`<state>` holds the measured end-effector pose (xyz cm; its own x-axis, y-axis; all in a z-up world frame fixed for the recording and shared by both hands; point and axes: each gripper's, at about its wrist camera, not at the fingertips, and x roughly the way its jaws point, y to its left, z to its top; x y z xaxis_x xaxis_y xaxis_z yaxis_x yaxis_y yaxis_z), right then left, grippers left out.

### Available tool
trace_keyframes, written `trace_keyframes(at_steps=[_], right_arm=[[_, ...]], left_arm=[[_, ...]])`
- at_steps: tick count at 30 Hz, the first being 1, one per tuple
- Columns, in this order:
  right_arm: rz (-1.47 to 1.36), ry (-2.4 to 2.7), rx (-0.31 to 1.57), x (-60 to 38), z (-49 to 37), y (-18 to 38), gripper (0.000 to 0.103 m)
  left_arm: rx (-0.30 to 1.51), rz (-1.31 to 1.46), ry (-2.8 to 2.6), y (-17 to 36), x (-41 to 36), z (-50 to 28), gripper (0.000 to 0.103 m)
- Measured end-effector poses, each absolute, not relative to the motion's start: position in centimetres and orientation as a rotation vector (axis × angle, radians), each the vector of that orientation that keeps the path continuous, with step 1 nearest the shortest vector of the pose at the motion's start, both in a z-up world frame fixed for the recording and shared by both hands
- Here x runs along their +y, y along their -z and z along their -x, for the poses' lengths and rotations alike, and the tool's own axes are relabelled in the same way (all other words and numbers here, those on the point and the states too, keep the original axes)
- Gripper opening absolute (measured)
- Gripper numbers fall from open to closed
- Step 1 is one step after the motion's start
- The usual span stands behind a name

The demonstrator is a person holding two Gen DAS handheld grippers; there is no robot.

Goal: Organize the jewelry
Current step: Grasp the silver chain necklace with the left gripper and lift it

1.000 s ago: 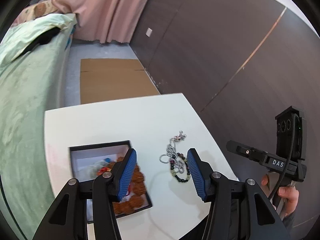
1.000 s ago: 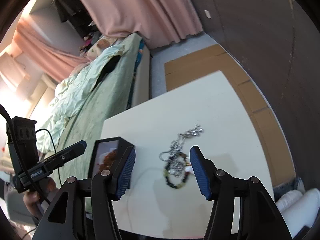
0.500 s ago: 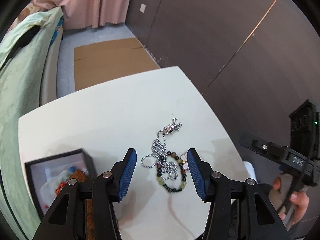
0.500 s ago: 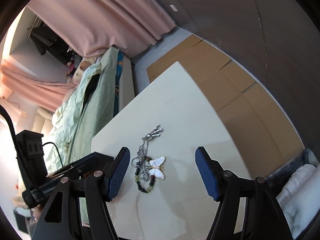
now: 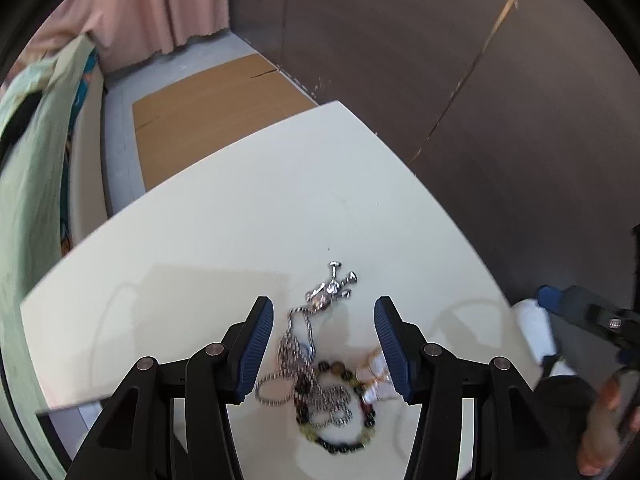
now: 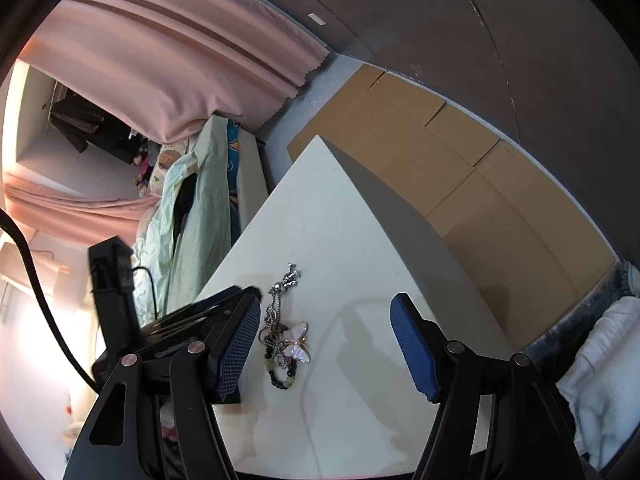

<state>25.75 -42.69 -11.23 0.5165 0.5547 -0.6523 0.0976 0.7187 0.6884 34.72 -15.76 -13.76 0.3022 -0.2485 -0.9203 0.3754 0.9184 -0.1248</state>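
Observation:
A jewelry pile lies on the white table (image 5: pixel 240 240): a silver chain (image 5: pixel 294 344) with a shiny pendant (image 5: pixel 332 290), a dark and green beaded bracelet (image 5: pixel 340 446) and a white butterfly piece (image 5: pixel 374 378). My left gripper (image 5: pixel 325 350) hangs open right over the pile, with the chain showing between its blue pads; nothing is pinched. In the right wrist view the butterfly piece (image 6: pixel 297 345), chain (image 6: pixel 278 308) and bracelet (image 6: pixel 282 380) sit just inside the left pad of my right gripper (image 6: pixel 326 350), which stands wide open and holds nothing.
A dark box's edge (image 5: pixel 56 416) peeks in at the lower left. Flat cardboard (image 5: pixel 212 100) covers the floor beyond the table. A bed with a green cover (image 6: pixel 192 216) runs along the left, pink curtains (image 6: pixel 180 60) behind it. A dark wall (image 5: pixel 460 80) stands at the right.
My left gripper swung from over the box to right above the jewelry pile and sank closer. My right gripper rolled, came nearer the pile, and its jaws widened.

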Motion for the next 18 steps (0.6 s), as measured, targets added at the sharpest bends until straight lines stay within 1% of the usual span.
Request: trace_keyframes(at_steps=[4,5,7,8,9,10,12,15,18], right_arm=[[-0.744,-0.308,1.011,-42.7,-25.8,11.3,0.068],[-0.746,-0.309,1.01,-42.7,-25.8,11.3,0.068],[-0.743,-0.309,1.008,-42.4,-25.8,11.3,0.068],[-0.74,-0.31,1.008,-42.3,-25.9,11.3,0.068],[-0.737,-0.311,1.012,-42.2,-25.9,11.4,0.068],[-0.734,-0.313,1.015,-42.1,-25.9,11.5,0.068],[-0.724,-0.316,1.023,-41.6,-26.0,11.6,0.068],[-0.709,-0.328,1.032,-41.1,-26.1,11.7,0.068],[-0.679,-0.34,1.048,-40.4,-26.4,11.9,0.068]], left_arm=[[1.204,-0.218,0.401,14.9,-16.9,-35.0,0.054],[1.209,-0.244,0.385,15.4,-17.0,-35.1,0.053],[1.234,-0.265,0.381,16.3,-16.9,-35.3,0.045],[1.239,-0.262,0.386,16.6,-16.8,-35.3,0.044],[1.222,-0.243,0.397,16.5,-16.5,-35.3,0.039],[1.217,-0.244,0.395,16.5,-16.4,-35.3,0.032],[1.206,-0.239,0.398,16.4,-16.2,-35.2,0.014],[1.203,-0.219,0.415,16.0,-15.8,-34.9,0.013],[1.173,-0.19,0.423,14.6,-15.1,-34.3,0.013]])
